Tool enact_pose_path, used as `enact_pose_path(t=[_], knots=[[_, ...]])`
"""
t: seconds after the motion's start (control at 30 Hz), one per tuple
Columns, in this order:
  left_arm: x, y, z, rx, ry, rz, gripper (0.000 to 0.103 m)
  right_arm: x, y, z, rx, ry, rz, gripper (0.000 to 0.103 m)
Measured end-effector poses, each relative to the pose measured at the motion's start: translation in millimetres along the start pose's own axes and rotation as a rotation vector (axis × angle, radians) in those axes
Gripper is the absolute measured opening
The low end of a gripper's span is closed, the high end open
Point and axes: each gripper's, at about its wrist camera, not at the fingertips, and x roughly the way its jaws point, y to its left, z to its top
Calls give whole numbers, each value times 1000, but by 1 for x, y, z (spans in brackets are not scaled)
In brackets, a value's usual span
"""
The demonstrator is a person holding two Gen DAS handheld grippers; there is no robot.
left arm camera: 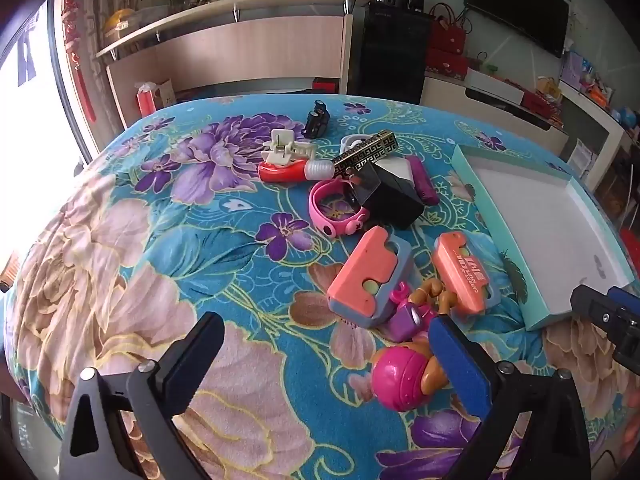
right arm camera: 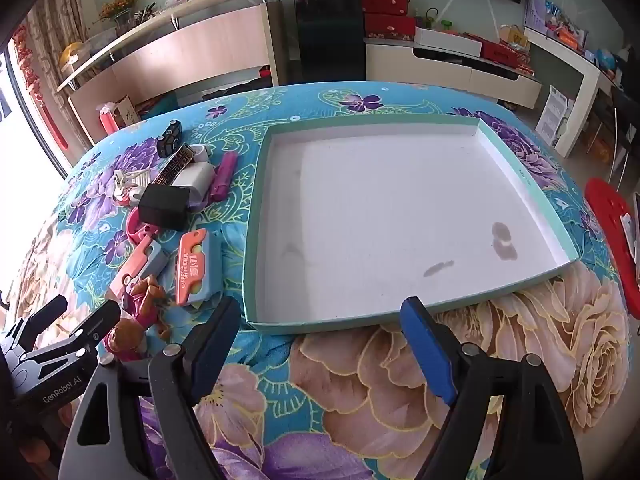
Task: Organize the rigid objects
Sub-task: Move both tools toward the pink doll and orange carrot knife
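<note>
A heap of toys lies on the floral cloth. Nearest is a doll with a pink helmet [left arm camera: 400, 380] [right arm camera: 132, 320]. Behind it lie two salmon-and-blue toy knives [left arm camera: 370, 276] [left arm camera: 466, 272], a pink watch [left arm camera: 336, 208], a black box [left arm camera: 394, 196], a gold-patterned bar [left arm camera: 366, 152] and a white clip [left arm camera: 284, 146]. My left gripper [left arm camera: 326, 364] is open, and the doll's head sits just inside its right finger with no pad pressing it. My right gripper [right arm camera: 320, 348] hangs open over the near rim of the teal tray [right arm camera: 256, 240], whose white floor is bare.
A small black camera toy [left arm camera: 316, 120] and a purple piece [left arm camera: 422, 180] lie at the far side of the heap. A red perforated object [right arm camera: 612, 240] sits past the table's right edge. Shelves and cabinets stand beyond the table.
</note>
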Motion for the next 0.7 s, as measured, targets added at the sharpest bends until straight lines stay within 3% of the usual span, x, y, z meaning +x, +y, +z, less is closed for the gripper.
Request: enact_pose_path(t=[0.7], knots=[[-3, -5, -3, 40, -4, 76, 103, 3, -1, 0, -2, -1, -2, 83]])
